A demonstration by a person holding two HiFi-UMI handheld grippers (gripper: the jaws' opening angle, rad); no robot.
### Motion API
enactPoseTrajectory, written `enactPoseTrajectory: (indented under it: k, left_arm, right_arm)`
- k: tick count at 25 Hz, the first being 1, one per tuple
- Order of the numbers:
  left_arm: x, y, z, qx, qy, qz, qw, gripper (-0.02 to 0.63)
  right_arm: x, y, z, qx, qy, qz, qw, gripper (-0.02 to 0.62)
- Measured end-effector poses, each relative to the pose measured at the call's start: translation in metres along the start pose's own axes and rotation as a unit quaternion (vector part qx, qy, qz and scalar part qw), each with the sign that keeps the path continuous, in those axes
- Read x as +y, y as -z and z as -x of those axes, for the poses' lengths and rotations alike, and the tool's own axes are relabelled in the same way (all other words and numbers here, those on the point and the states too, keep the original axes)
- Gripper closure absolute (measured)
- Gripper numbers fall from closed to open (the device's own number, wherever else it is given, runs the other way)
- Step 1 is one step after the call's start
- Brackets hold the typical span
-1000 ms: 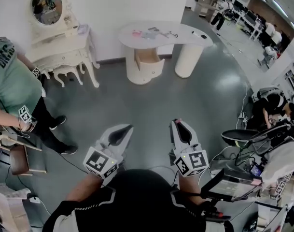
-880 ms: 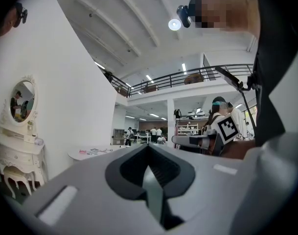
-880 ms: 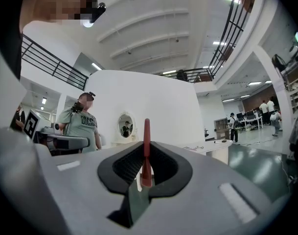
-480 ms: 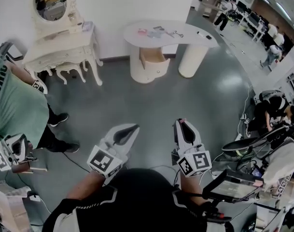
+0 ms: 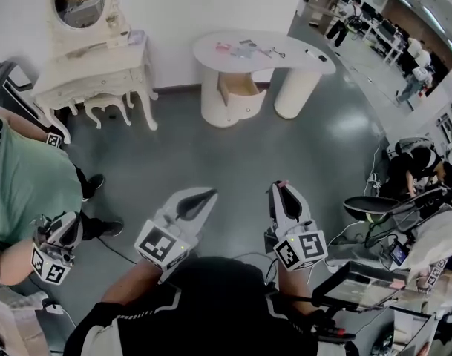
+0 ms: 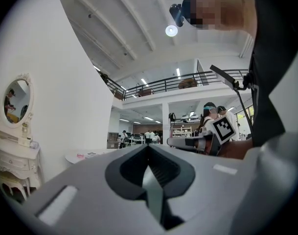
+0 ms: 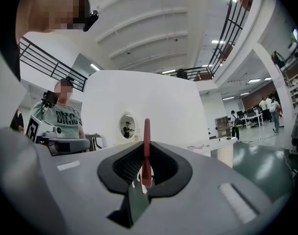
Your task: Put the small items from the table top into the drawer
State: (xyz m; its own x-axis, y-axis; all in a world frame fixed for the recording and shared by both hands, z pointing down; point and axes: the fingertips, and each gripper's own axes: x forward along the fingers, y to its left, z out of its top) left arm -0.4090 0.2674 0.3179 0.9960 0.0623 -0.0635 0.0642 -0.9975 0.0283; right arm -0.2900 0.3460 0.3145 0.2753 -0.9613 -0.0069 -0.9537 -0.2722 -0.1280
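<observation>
White left tongs [image 5: 208,194] closed, empty | right tongs [image 5: 280,188] closed, red strip [image 7: 147,148] at seam

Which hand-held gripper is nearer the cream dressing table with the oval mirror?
Left. The left hand-held gripper is down-right of the dressing table in the head view; the right hand-held gripper lies even further right, both well short of it.

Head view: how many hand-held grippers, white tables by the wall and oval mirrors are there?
Hand-held grippers: 3 (left hand-held gripper, right hand-held gripper, bystander's hand-held gripper)
White tables: 2 (dressing table, curved table)
Oval mirror: 1
Total: 6
</observation>
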Motion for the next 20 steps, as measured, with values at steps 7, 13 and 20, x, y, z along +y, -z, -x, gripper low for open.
enactPoseTrajectory:
  k: [7, 13, 20]
  left_arm:
    - [0.016, 0.007, 0.014, 0.003, 0.015, 0.017, 0.9997, 0.606]
    - [0.025, 0.010, 0.001, 0.006, 0.020, 0.019, 0.9996, 0.606]
    - [0.040, 0.012, -0.025, 0.016, 0.006, 0.008, 0.9998, 0.606]
  right_arm:
    - [0.017, 0.012, 0.000, 0.013, 0.023, -0.008, 1.000, 0.558]
    - [0.008, 0.012, -0.014, 0.012, 0.025, -0.007, 1.000, 0.558]
    - [-0.020, 0.007, -0.039, 0.000, 0.011, -0.011, 1.000, 0.558]
